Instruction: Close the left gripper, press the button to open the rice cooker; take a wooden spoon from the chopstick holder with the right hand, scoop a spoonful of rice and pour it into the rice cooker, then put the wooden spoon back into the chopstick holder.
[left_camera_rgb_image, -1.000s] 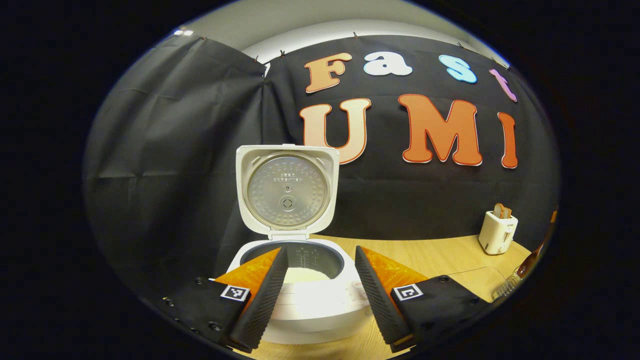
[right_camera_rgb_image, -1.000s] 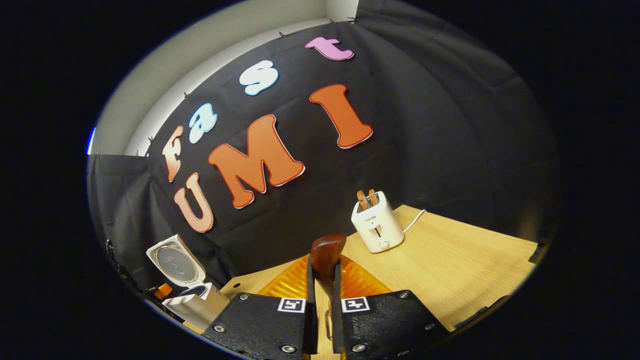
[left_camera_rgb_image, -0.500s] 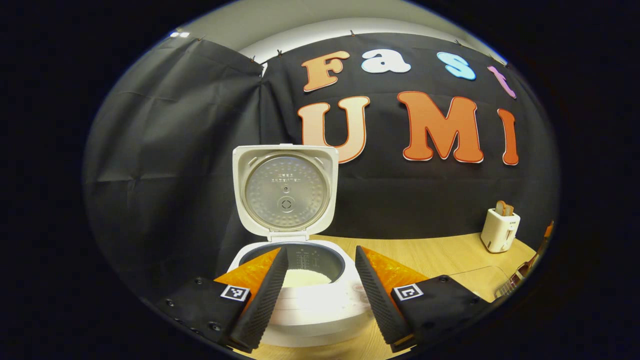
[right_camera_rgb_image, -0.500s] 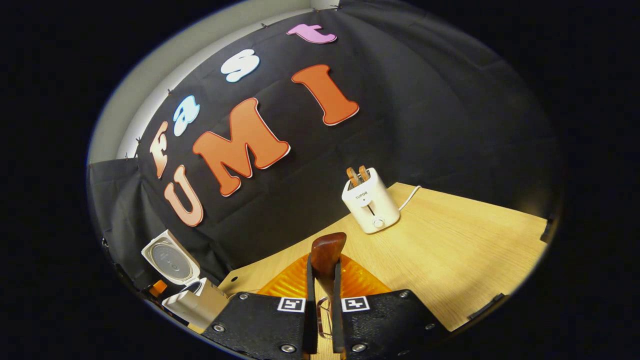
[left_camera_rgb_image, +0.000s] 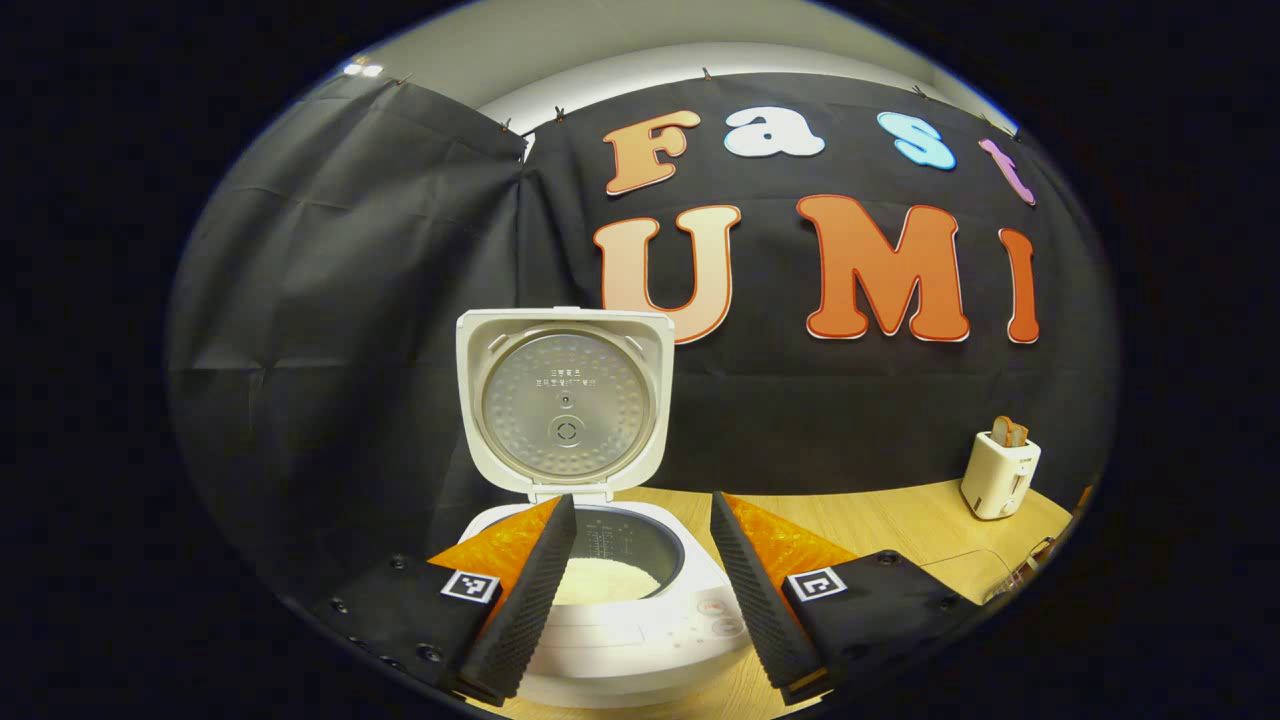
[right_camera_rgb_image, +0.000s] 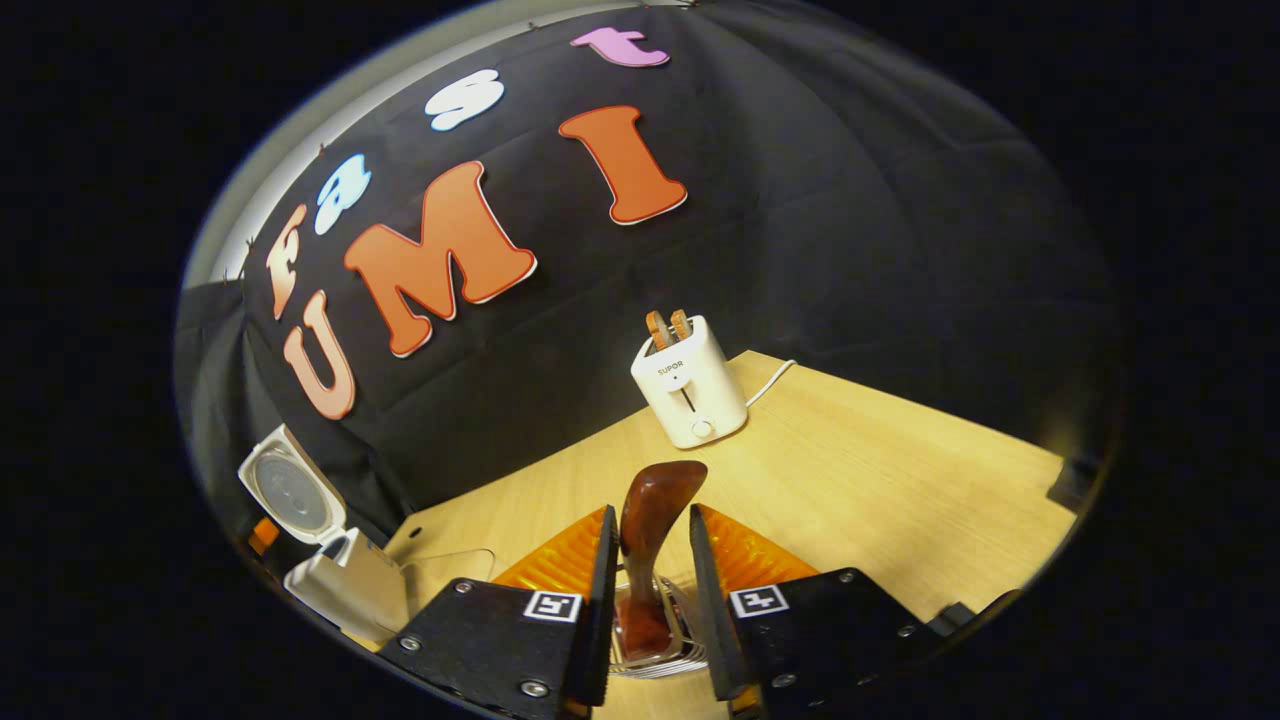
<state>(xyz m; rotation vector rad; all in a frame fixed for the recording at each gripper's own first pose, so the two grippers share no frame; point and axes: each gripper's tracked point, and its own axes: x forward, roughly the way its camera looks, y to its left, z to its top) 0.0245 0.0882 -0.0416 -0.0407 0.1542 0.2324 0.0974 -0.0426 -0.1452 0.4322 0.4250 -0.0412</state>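
Right gripper view: the right claw (right_camera_rgb_image: 648, 590) is sitting released around the spoon (right_camera_rgb_image: 650, 520) — standing in the holder (right_camera_rgb_image: 655, 650) on the desk (right_camera_rgb_image: 850, 480). Left claw (left_camera_rgb_image: 635, 570) is hanging open before the cooker (left_camera_rgb_image: 640, 630) — lid (left_camera_rgb_image: 565, 405) up, rice (left_camera_rgb_image: 605, 580) inside.

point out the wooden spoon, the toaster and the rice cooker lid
wooden spoon (right_camera_rgb_image: 655, 510): right gripper view, on its handle.
toaster (right_camera_rgb_image: 690, 395): right gripper view, on its front face.
rice cooker lid (left_camera_rgb_image: 565, 405): left gripper view, on its inner plate.
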